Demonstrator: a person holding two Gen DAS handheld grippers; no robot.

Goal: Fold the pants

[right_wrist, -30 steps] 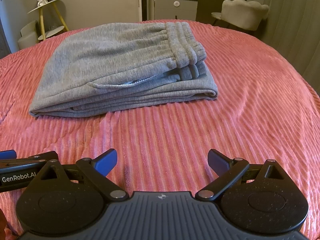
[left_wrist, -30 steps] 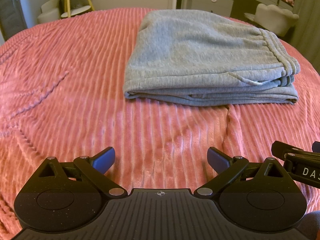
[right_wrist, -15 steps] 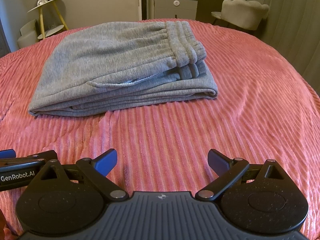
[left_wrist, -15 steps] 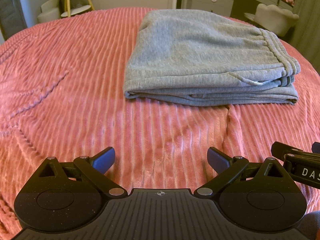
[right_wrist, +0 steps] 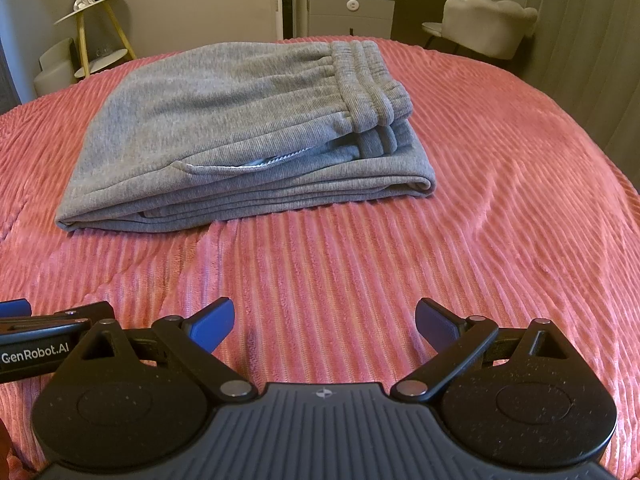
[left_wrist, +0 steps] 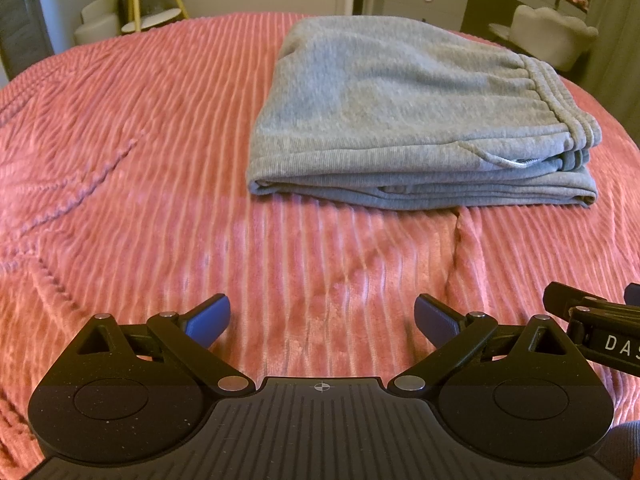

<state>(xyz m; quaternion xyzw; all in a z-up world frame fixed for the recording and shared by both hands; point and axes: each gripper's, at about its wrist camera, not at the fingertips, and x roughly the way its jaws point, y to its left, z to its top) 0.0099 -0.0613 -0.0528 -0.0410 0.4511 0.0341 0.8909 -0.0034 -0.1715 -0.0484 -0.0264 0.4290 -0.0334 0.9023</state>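
Observation:
Grey sweatpants [left_wrist: 408, 120] [right_wrist: 240, 136] lie folded into a compact stack on the pink ribbed bedspread [left_wrist: 140, 140] [right_wrist: 500, 220], waistband on the right side. My left gripper [left_wrist: 322, 316] hovers open over the blanket, well short of the stack's near edge, nothing between its blue-padded fingers. My right gripper [right_wrist: 324, 318] is also open and empty, likewise back from the pants. Each view catches part of the other gripper at its side edge.
Beyond the bed stand a yellow-legged side table [right_wrist: 86, 28], a grey drawer cabinet [right_wrist: 352, 12] and a pale upholstered chair [right_wrist: 488, 24]. A crease runs through the blanket [left_wrist: 456, 248] just in front of the pants.

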